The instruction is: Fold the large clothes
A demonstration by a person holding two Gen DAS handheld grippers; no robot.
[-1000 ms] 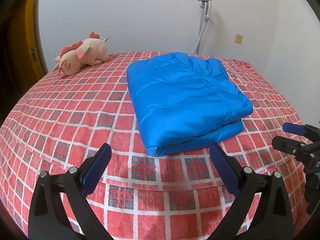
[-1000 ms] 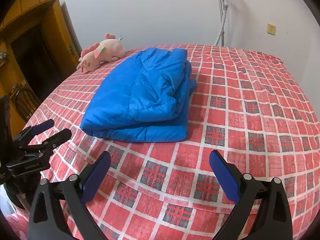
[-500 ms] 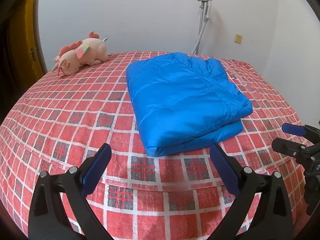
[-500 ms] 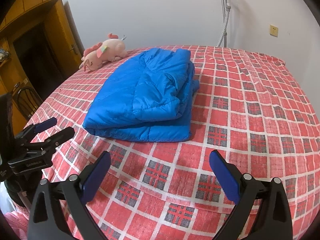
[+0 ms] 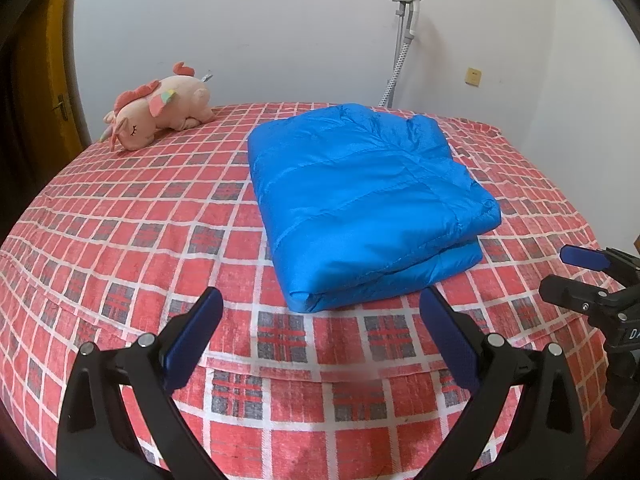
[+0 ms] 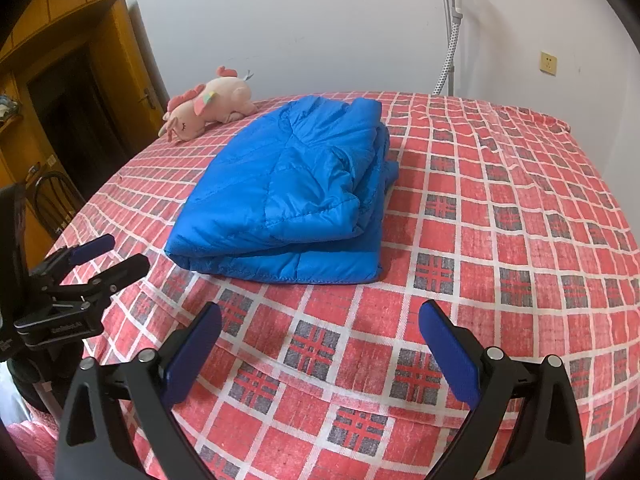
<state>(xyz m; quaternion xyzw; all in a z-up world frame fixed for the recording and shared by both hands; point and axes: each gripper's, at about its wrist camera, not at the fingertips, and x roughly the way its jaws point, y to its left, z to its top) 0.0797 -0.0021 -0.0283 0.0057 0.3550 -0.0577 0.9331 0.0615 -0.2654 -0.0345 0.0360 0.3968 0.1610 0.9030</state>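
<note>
— Jacket (image 5: 360,208): where is it?
— Folded on the bed (image 5: 120,208), near a plush (image 5: 160,104) (by the far edge).
— And the grippers?
— Left gripper (image 5: 320,332) and right gripper (image 6: 320,332) hover level over the near edge, fingers spread wide, holding nothing.

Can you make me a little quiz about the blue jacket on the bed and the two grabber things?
1. True or false: the blue jacket lies spread out flat in one layer on the bed.
2. What does the left gripper hold: A) a jacket sleeve, B) the plush toy, C) nothing?
3. Fill in: the pink plush toy lies near the far edge of the bed, by the ____.

Key
1. False: it is folded into a thick stack of layers.
2. C: its jaws stand wide apart over the bedsheet, short of the jacket. The right gripper is the same.
3. Wall.
</note>
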